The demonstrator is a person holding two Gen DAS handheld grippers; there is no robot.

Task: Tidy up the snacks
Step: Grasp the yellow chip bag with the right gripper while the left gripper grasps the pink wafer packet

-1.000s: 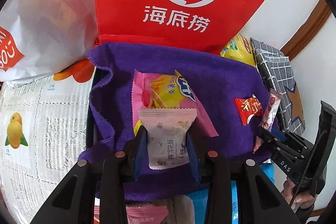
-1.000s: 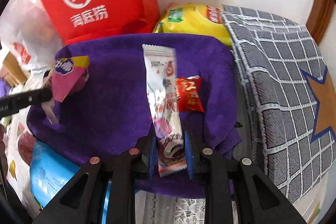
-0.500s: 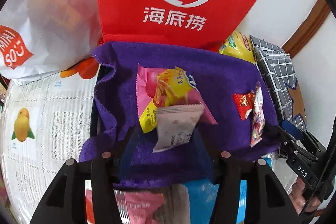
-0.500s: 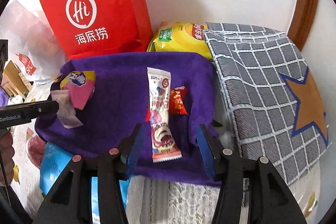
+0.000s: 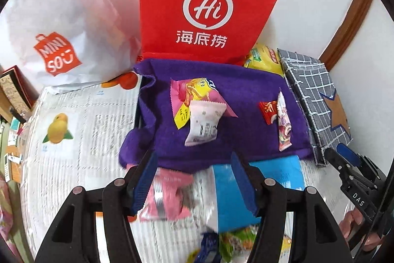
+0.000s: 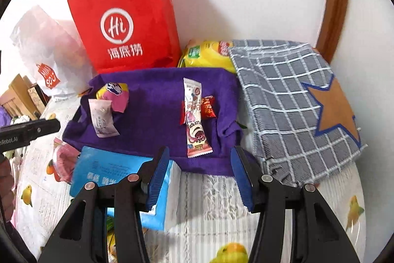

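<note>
A purple cloth [image 5: 246, 90] lies in front of me with snacks on it. A white packet [image 5: 205, 123] rests against a pink and yellow packet [image 5: 194, 93] on its left half. A long strip packet [image 6: 194, 115] lies beside a small red packet [image 6: 209, 107] on its right half. My left gripper [image 5: 194, 159] hangs above the cloth's near edge; its jaws are opening and nothing is between them. My right gripper [image 6: 200, 152] is open and empty, just short of the strip packet's near end. Each gripper shows at the edge of the other's view.
A red paper bag [image 5: 204, 6] and a white shopping bag [image 5: 61, 28] stand against the wall behind the cloth. A yellow chips bag [image 6: 206, 56] and a grey checked cloth [image 6: 295, 102] lie to the right. A blue tissue pack [image 6: 110, 169], a pink packet [image 5: 167, 194] and more snacks [image 5: 234, 243] sit nearer.
Both grippers let go of their packets, the left the white one and the right the long strip. Both pulled back and up from the purple cloth, where the packets now lie.
</note>
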